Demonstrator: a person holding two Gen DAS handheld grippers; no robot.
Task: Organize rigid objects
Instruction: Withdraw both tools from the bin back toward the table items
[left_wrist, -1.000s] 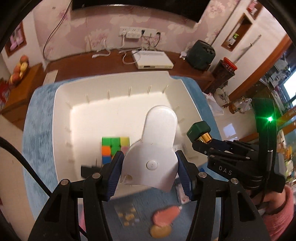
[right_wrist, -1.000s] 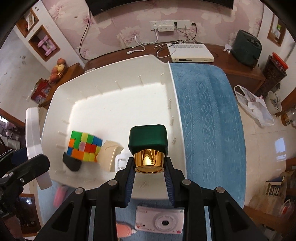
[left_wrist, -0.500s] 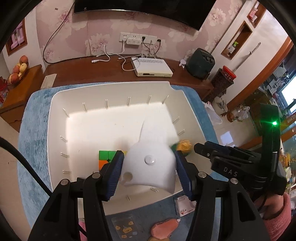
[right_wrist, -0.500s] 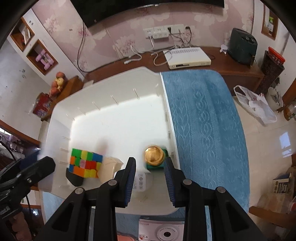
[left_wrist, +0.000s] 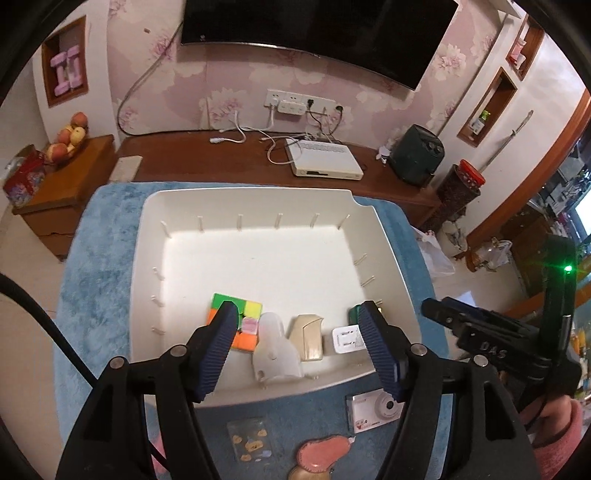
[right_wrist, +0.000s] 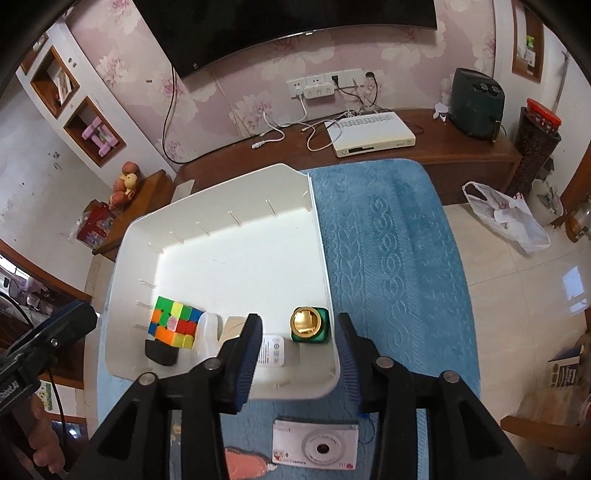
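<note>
Both tongs, left (left_wrist: 295, 328) and right (right_wrist: 299, 343), have just been opening and hang empty over the white plastic bin (right_wrist: 221, 258); the small white toy camera (right_wrist: 316, 448) at the blue-towelled tabletop's (right_wrist: 391, 258) near edge looks light, stiff, a bit slick, so pinch its flat sides.

Both cameras sit just behind their own gripper's fingers and look steeply down and forward at a white tray (left_wrist: 391, 254) on a blue mat (right_wrist: 391, 236), with the far wall and television (left_wrist: 314, 26) filling the top of each view. The left wrist view looks from the tray's near edge, roughly centred on it. The right wrist view looks from further right, so the tray lies left of centre and bare mat fills the right. Both share the tray's near row of objects, including the colour cube (right_wrist: 173, 325), and the toy camera (right_wrist: 317, 446) on the mat.
</note>
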